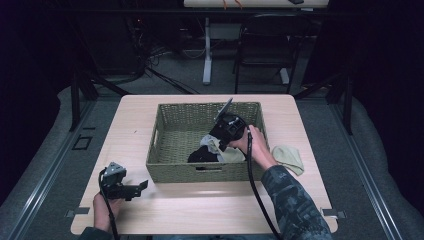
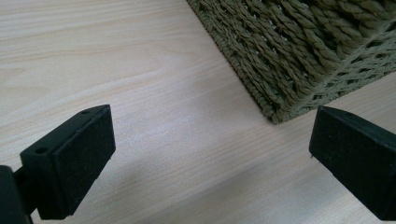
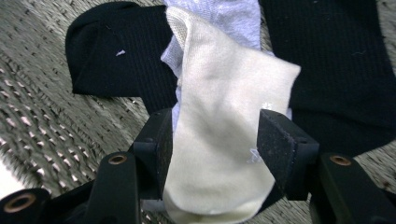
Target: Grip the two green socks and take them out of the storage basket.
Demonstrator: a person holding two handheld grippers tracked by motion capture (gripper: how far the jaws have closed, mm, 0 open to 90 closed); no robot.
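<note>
- Right gripper (image 3: 212, 140) is down inside the basket (image 1: 172, 172), jaws half closed around a cream sock (image 3: 224, 121). Pads sit against both sides of the sock, so I read it as gripped, though the squeeze looks light.
- Cream sock lies on top of the pile near the basket's front right corner, over a pale grey sock (image 3: 233, 18) and two black socks (image 3: 116, 56).
- Left gripper (image 2: 205, 154) is released, jaws wide, nothing between them, hovering over bare table (image 1: 200, 210) just off the basket's front left corner.
- Risk: the pads catch the grey sock along with the cream one. It lies directly underneath and its edge shows at the left pad, so a lift may drag two out.
- Risk: thin knit bunches and slips if the jaws hold only a fold; the sock could drop back in.
- Risk: lower jaw tips are close to the woven floor and could snag a strand, tugging the basket across the table.
- Risk: nothing steadies the basket; the left gripper is off it.
- Materials: socks are soft, limp knit. The black ones are ribbed, the cream one smooth and fine.
- Basket is rectangular, braided olive fibre, rough, with open gaps and a handle slot in the front wall.
- Table is smooth pale wood laminate. A greenish cloth (image 1: 289, 157) lies crumpled near its right edge, beside the basket.
</note>
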